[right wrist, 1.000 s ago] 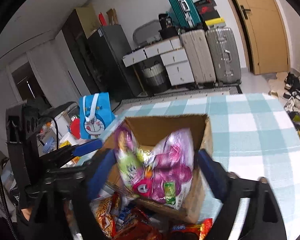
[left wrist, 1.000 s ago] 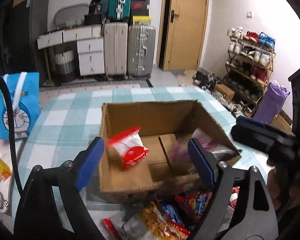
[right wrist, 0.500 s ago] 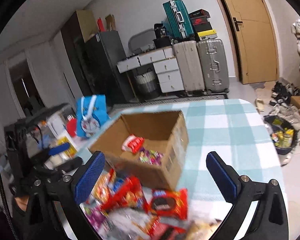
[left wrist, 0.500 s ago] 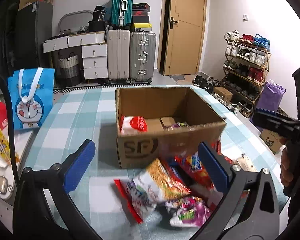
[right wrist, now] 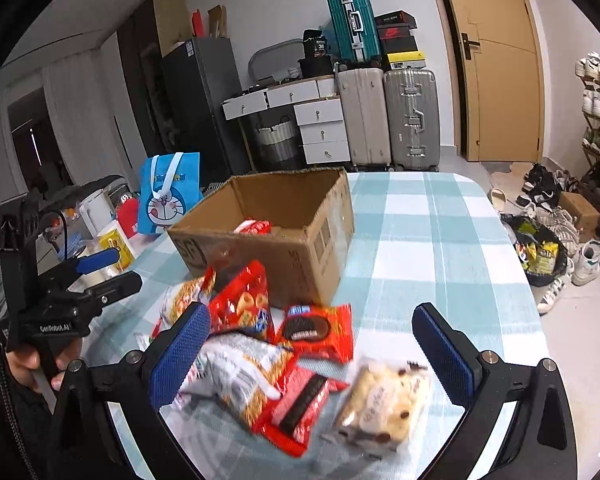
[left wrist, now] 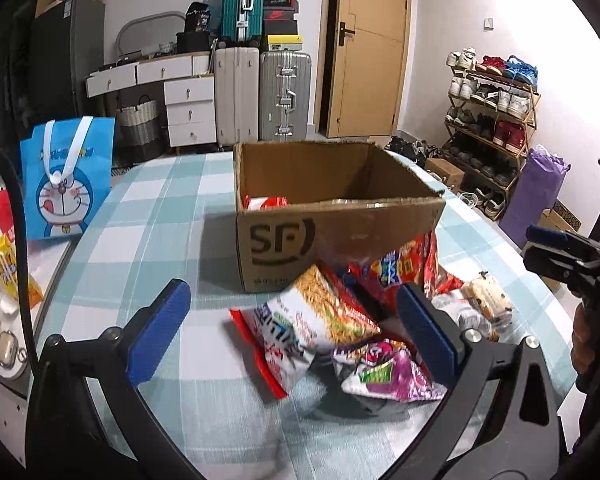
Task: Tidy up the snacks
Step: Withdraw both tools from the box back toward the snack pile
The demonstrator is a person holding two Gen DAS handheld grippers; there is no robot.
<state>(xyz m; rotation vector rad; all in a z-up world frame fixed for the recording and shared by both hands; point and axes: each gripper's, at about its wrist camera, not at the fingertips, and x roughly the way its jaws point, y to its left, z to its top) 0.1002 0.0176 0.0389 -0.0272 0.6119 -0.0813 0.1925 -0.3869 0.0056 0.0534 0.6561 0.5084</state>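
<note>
Snack packets [left wrist: 332, 320] lie in a loose heap on the checked cloth of the bench [left wrist: 148, 216], against the near side of an open cardboard box [left wrist: 340, 236] marked with two large letters. From left to right in the left wrist view: a blue cartoon gift bag [left wrist: 70, 178] stands upright at the bench's left edge; the left gripper [left wrist: 292, 332] hangs above the cloth with its blue pads spread wide and nothing between them; a white and orange noodle packet [left wrist: 312, 320] and a purple and green packet [left wrist: 388, 376] lie in front of the box; a red packet [left wrist: 266, 202] shows inside the box at its left wall. At the far right, a hand holds the right gripper [left wrist: 560, 248], seen side-on.

In the right wrist view, the right gripper [right wrist: 312, 356] also stands wide apart, empty, above a red cookie packet [right wrist: 314, 330], a red wafer packet [right wrist: 304, 408] and a clear-wrapped chip cookie [right wrist: 380, 404]. Suitcases [right wrist: 388, 116] and a wooden door [right wrist: 496, 60] line the far wall.
</note>
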